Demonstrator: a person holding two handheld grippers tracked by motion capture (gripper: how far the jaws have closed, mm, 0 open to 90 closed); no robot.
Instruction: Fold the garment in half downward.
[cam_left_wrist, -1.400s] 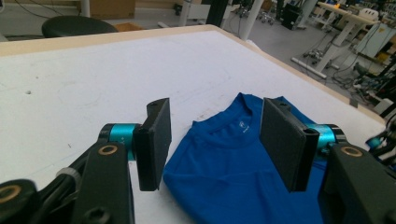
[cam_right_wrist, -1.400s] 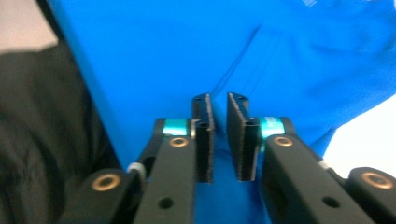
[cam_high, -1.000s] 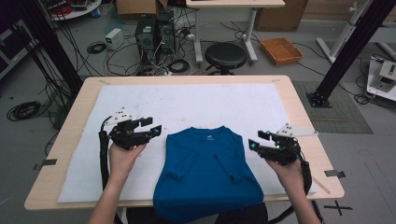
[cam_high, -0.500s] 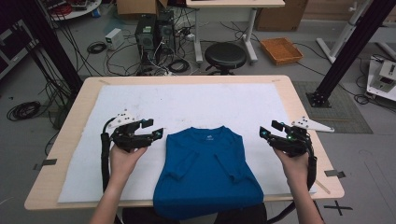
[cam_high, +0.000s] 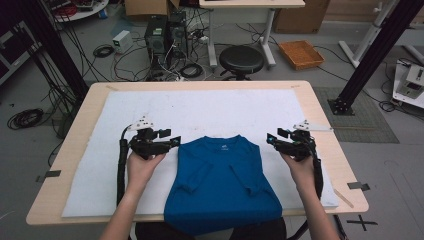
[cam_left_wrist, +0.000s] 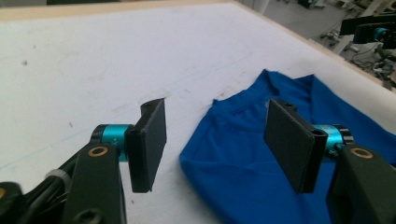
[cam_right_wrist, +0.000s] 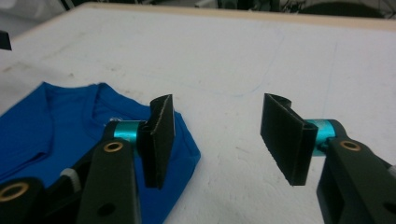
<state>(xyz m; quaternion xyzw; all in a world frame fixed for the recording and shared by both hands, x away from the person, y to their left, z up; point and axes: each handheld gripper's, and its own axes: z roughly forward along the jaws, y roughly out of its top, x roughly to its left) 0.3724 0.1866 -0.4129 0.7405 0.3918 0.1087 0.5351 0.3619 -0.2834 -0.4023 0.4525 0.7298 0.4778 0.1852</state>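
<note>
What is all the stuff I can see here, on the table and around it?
shirt: one, blue, sleeves folded in, near edge of the table, hem hanging over it
cloth: one, white, spread over the tabletop
table: one, pale wood, centre
stool: one, black, on the floor beyond the table
tray: one, orange, on the floor, far right
computers: two, black, on the floor beyond the table, among cables
left tongs: one, black, open, beside the shirt's left shoulder
right tongs: one, black, open, beside the shirt's right shoulder; jaws have just been closing with nothing between them
</note>
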